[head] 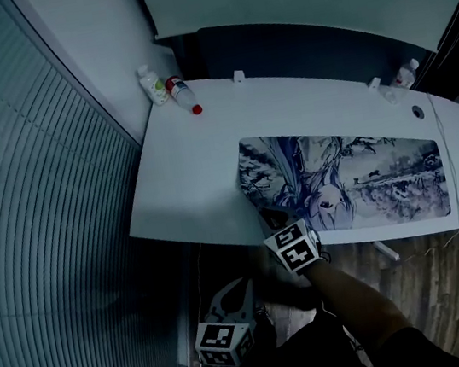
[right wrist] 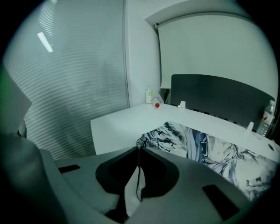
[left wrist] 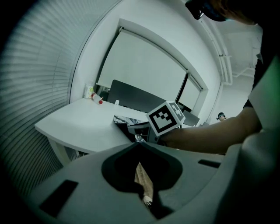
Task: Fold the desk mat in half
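1. The long, picture-printed soft desk mat [head: 366, 175] lay flat along the near edge of the white tabletop [head: 192, 167]. My right gripper [head: 269, 218] was clamped on its near left corner.
2. My left gripper [head: 238, 291] hung below the tabletop's near edge, its jaws together and empty.
3. The desk mat looked thin, limp and light. I judged that one corner grip would let it sag and that the far left corner wanted holding too.
4. Two small plastic bottles [head: 170, 89] stood at the tabletop's far left corner, out of the fold's way.

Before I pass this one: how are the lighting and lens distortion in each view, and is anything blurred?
Head view: dim with a bluish cast and bowed straight edges, but the desk mat print stays legible on the white table. Left gripper view: strong fisheye, black corners, bright background behind a dark foreground. Right gripper view: same vignette, the blinds curve, the mat print is sharp, no motion blur.
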Motion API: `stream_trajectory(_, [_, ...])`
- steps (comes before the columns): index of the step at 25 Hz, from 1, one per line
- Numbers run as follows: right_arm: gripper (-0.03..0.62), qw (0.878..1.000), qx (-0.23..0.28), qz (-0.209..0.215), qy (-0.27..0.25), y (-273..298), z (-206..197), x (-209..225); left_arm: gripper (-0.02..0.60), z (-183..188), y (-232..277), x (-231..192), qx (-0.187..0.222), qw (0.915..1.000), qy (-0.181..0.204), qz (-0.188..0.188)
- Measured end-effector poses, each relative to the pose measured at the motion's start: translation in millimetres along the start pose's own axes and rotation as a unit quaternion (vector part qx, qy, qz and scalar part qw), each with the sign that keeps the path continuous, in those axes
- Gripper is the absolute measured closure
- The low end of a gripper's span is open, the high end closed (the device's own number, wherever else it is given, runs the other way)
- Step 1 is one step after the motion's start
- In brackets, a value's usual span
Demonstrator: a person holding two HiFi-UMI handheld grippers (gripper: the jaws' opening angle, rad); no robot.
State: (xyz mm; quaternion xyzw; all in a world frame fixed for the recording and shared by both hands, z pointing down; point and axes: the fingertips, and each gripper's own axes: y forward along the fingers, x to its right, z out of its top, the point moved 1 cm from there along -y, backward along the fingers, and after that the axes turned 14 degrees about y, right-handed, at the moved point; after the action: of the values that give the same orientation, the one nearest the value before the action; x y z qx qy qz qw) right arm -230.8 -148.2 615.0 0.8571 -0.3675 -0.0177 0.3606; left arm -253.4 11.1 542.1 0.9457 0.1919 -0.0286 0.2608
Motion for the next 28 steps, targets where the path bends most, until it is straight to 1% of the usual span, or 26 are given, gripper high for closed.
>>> stream_trajectory(5, [0.557,0.999,0.04,-0.015,0.033,-27.1,16.8,22.9,0.575,7.6,8.8,12.0,0.004,0.9998,0.011,-0.015])
stream_trajectory(9, [0.557,0.996,0.058,-0.031,0.061,-51.2,22.8,46.4,0.575,16.1,15.8,24.5,0.006,0.9994,0.019,-0.029])
stream_trajectory(14, [0.557,0.992,0.074,-0.059,0.081,-84.8,23.5,76.2,0.575,28.6,26.7,41.5,0.008,0.9983,0.03,-0.049])
stream_trajectory(21, [0.559,0.986,0.089,-0.097,0.098,-125.2,15.5,116.4,0.575,37.2,46.6,67.8,0.007,0.9958,0.047,-0.078])
stream_trajectory(28, [0.559,0.982,0.085,-0.119,0.116,-143.4,-3.3,145.4,0.575,46.3,56.0,90.8,0.0,0.9934,0.063,-0.096])
